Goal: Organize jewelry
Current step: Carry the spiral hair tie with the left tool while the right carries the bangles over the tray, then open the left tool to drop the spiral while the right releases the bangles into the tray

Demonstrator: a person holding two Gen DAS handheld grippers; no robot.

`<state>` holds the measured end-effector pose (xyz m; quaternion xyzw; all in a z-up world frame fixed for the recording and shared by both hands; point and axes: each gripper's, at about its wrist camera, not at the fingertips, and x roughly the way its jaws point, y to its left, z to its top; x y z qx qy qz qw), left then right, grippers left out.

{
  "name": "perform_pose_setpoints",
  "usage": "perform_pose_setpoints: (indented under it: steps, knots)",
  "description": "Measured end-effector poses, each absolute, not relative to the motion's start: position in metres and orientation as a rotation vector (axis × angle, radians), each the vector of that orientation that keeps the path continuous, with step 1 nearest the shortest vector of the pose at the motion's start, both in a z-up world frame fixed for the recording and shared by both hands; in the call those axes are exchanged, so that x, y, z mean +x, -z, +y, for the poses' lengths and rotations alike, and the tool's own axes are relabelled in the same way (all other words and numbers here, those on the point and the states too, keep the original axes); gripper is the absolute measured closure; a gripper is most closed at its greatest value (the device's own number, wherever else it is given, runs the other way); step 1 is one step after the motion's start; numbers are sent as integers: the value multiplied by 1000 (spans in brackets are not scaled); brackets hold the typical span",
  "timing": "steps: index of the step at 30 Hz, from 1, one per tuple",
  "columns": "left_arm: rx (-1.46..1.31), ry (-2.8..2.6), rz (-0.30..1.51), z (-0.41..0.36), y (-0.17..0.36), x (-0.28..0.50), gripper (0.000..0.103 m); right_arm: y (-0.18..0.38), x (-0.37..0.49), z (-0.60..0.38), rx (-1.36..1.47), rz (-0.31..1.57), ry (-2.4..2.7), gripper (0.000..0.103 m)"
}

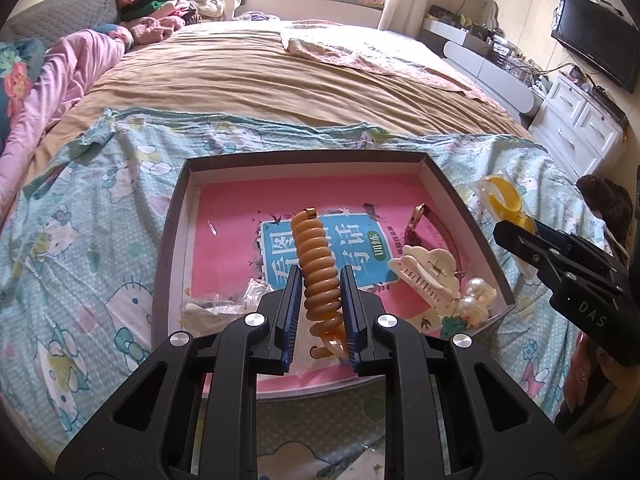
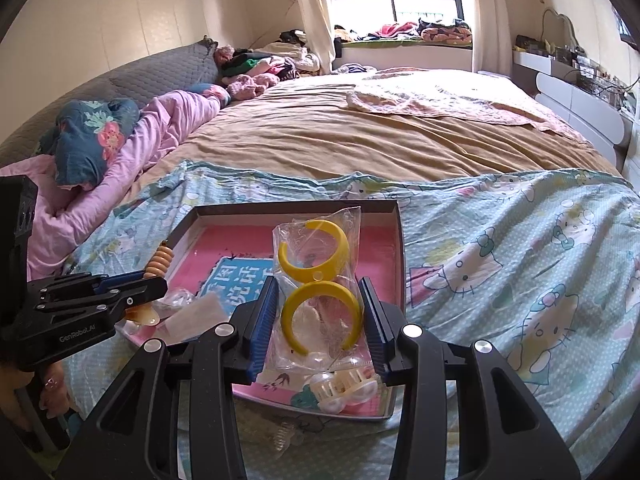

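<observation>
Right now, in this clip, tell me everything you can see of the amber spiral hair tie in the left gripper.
The amber spiral hair tie is a translucent, plastic-looking coil of stacked orange-brown rings with a small gold metal band at its upper end. It stands roughly upright, leaning slightly, clamped near its lower coils between the blue ribbed pads of the left gripper. A loose loop curls out below the pads. It is held above the shallow box, over its pink printed lining, touching nothing but the pads.
</observation>
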<state>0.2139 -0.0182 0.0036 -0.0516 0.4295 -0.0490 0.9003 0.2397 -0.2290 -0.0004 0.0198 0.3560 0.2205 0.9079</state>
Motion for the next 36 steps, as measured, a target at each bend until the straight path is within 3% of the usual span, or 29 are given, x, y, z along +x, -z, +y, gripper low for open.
perform_pose_setpoints:
  steps: [18,20,22,25,32,36]
  knots:
    - [-133,85,940,-7,16,230,89,25,264,-217,5,805,-431,64]
    - [-136,83,945,-6,18,230,87,29,266,-216,4,824,-428,62]
    - [-135,82,944,-6,17,229,76,30,265,-217,6,830,-419,60]
    - [-133,82,941,-6,15,228,73,29,262,-219,6,820,-414,48]
    - [-136,87,924,-7,7,221,64,15,250,-226,21,787,-408,37]
    - [-141,84,906,-7,-1,214,47,4,241,-231,28,758,-401,25]
